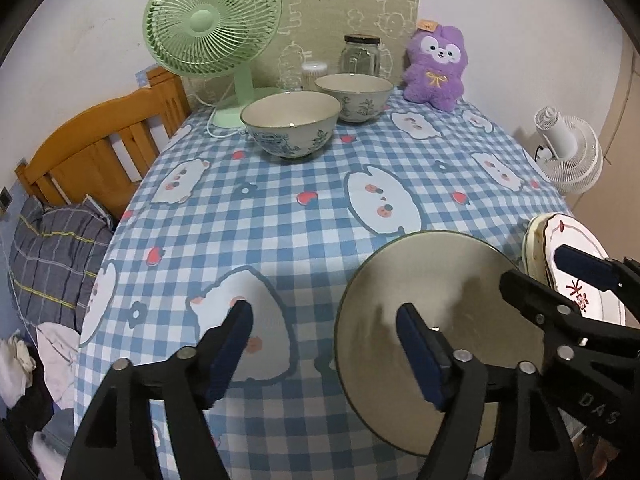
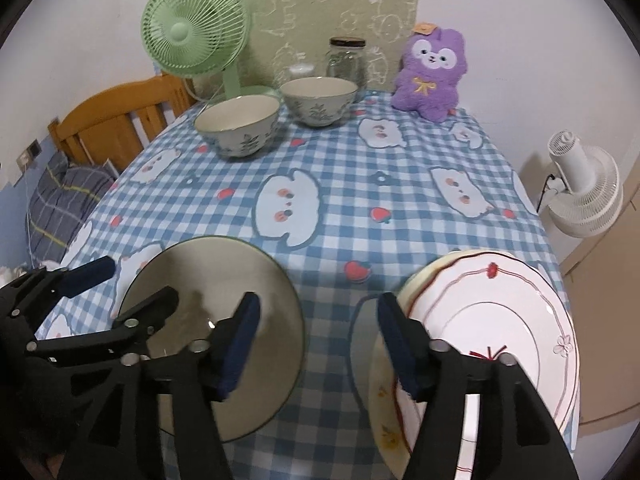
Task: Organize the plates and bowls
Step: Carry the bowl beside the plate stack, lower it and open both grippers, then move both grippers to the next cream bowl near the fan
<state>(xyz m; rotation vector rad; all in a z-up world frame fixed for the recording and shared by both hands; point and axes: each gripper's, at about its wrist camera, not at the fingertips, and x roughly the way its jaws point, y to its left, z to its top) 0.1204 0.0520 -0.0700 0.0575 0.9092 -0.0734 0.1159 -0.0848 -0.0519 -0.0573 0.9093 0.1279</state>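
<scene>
Ceramic bowls [image 1: 291, 123] hold nothing visible; left tongs [image 1: 324, 354] and right tongs [image 2: 318, 346] gape wide, gripping nothing.

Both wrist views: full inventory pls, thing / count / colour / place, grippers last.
patterned bowls: 2, cream with blue-green pattern, far end of the table, side by side
grey plate: 1, grey-beige, near edge, centre
white plates: stack, exact count unclear, white with red trim, near right edge
desk fan: 1, green, far left corner
glass jar: 1, clear, dark lid, behind the bowls
small container: 1, clear, beside the jar
plush toy: 1, purple, far right corner
tablecloth: 1, blue-white check, covering the table
floor fan: 1, white, right of the table
left gripper: open, right finger over the grey plate
right gripper: open, right finger at the white plates' rim
</scene>
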